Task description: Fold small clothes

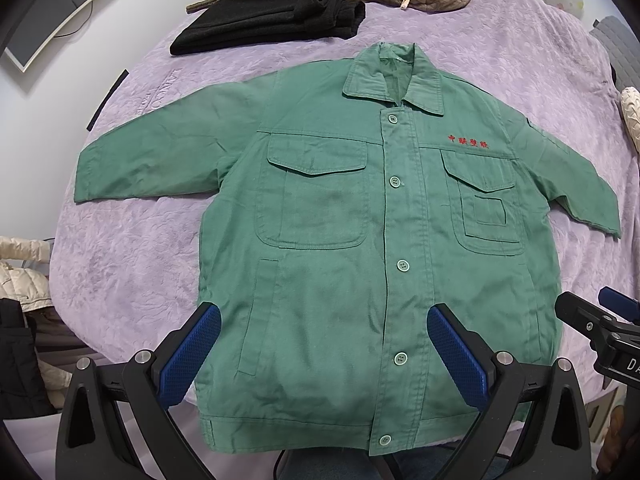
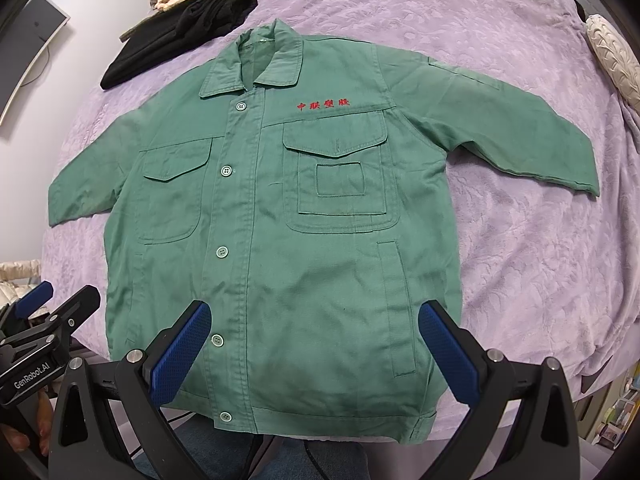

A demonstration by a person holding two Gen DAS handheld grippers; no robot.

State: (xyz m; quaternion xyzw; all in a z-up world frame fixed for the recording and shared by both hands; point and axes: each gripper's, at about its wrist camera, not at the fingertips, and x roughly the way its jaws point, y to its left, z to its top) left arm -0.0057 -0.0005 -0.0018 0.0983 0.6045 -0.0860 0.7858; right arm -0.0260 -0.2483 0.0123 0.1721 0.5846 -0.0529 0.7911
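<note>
On the purple bedspread [image 1: 132, 248] the green jacket [image 1: 332, 264] lies flat, front up and buttoned, sleeves out to both sides, collar pointing away from me. From the left wrist view, my left gripper [image 1: 324, 352] hovers over the jacket's hem with its blue pads [image 1: 192, 352] spread wide, nothing pinched. A black folded garment [image 1: 268, 20] sits beyond the collar, well apart.

Right wrist view: my right gripper [image 2: 316, 348] hangs over the hem on the other side of the button row, fingers wide apart too, holding nothing. My worry: this fabric looks stiff, so pinching only the top layer at the hem could drag the front open or leave the fold crooked.
</note>
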